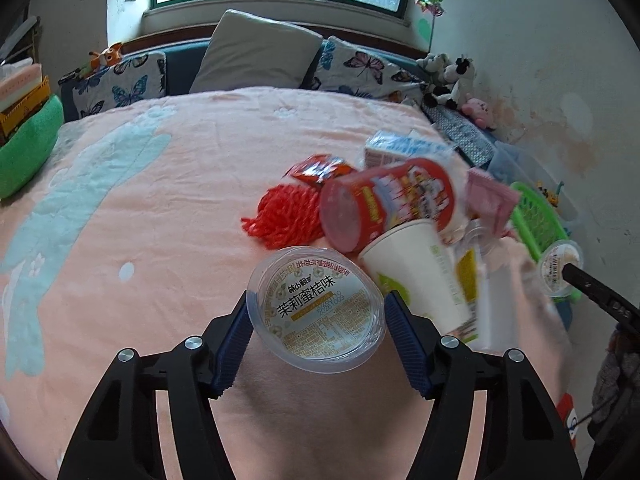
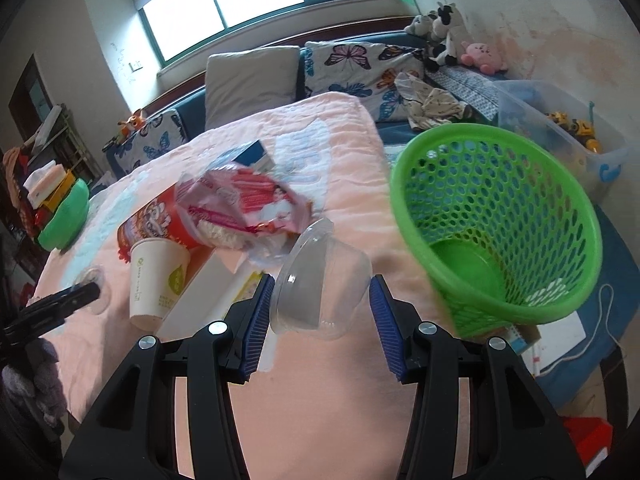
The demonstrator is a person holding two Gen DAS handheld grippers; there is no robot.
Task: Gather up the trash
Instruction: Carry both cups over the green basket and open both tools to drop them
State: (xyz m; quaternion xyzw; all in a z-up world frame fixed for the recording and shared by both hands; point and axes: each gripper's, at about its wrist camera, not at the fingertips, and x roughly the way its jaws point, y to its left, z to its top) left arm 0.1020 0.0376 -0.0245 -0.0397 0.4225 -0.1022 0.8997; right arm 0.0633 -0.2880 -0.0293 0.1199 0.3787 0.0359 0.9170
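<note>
My left gripper (image 1: 317, 306) is shut on a clear jelly cup (image 1: 316, 312) with a yellow and white label, held just above the pink bedspread. Behind it lie a white paper cup (image 1: 416, 276), a red noodle tub (image 1: 392, 200), red mesh (image 1: 288, 216) and a red wrapper (image 1: 320, 168). My right gripper (image 2: 322, 290) is shut on a clear plastic cup (image 2: 320, 280) tipped on its side, left of the green mesh basket (image 2: 520, 216). The same paper cup (image 2: 156, 280) and noodle tub (image 2: 156, 220) lie to the left under a crumpled pink wrapper (image 2: 248, 204).
A blue and white carton (image 1: 404, 148) and a pink packet (image 1: 488, 196) lie in the pile. Pillows (image 1: 256, 52) and soft toys (image 1: 448, 76) line the headboard. A clear toy bin (image 2: 568, 128) stands behind the basket. A green cushion (image 1: 24, 148) sits at the bed's left edge.
</note>
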